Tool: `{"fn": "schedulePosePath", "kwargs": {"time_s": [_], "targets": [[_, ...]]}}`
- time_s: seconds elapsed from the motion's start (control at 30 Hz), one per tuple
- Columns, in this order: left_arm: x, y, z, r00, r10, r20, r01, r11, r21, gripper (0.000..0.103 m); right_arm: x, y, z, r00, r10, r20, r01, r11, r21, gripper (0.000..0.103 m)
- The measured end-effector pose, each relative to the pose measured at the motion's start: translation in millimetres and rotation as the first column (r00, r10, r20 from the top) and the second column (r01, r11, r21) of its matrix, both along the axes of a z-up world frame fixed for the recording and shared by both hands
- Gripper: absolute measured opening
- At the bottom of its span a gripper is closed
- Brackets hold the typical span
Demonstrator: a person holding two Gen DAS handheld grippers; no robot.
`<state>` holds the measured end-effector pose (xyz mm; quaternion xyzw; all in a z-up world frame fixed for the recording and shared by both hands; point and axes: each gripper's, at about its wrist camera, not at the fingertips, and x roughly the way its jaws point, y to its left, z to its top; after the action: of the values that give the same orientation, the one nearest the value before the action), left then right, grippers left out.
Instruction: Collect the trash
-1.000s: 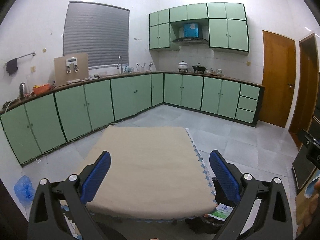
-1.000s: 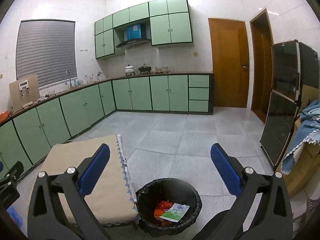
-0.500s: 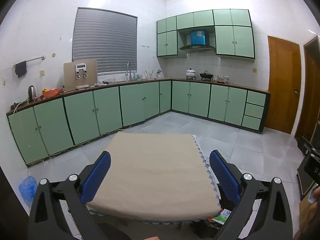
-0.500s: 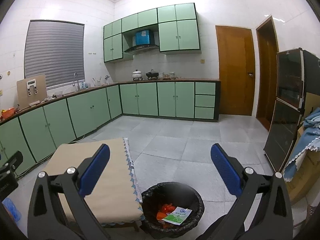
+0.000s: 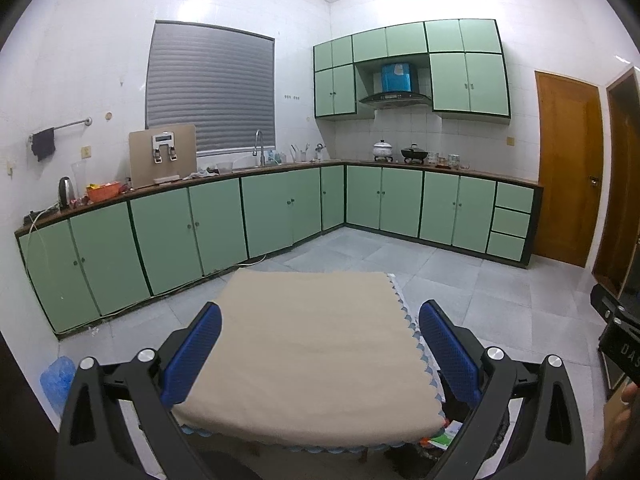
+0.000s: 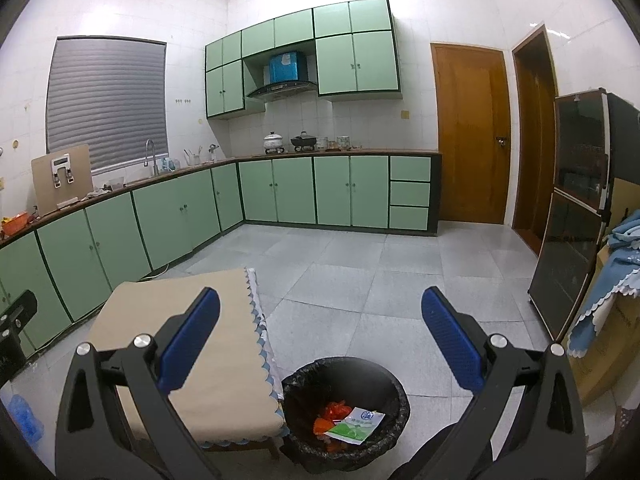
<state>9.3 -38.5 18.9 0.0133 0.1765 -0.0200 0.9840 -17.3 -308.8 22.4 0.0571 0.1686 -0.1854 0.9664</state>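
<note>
Down on the floor just right of the low table (image 6: 188,344), the black-lined trash bin (image 6: 386,380) sits with an orange wrapper (image 6: 334,410) and a green-and-white packet (image 6: 356,426) lying inside it. The right gripper (image 6: 320,336) hangs above with its blue pads spread wide, nothing between them. The left gripper (image 5: 320,350) is just as released, hovering over the beige tablecloth (image 5: 312,344), which looks bare. From the left wrist view the bin is mostly hidden behind the table's near right corner, only a sliver of the packet (image 5: 446,436) peeks out. A blue plastic bag (image 5: 56,380) sits by the far-left wall, partly cut off.
</note>
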Motion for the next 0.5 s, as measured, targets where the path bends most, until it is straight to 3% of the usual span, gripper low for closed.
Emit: {"fn": "schedulePosePath", "kwargs": {"time_s": [0.5], "targets": [[-3.8,0.3,3.5,1.000,-0.001,0.010,0.001,1.000,0.002,0.097,-3.7,-2.8,-0.6,1.000,-0.005,0.010,0.005,1.000,0.003,0.098]]}}
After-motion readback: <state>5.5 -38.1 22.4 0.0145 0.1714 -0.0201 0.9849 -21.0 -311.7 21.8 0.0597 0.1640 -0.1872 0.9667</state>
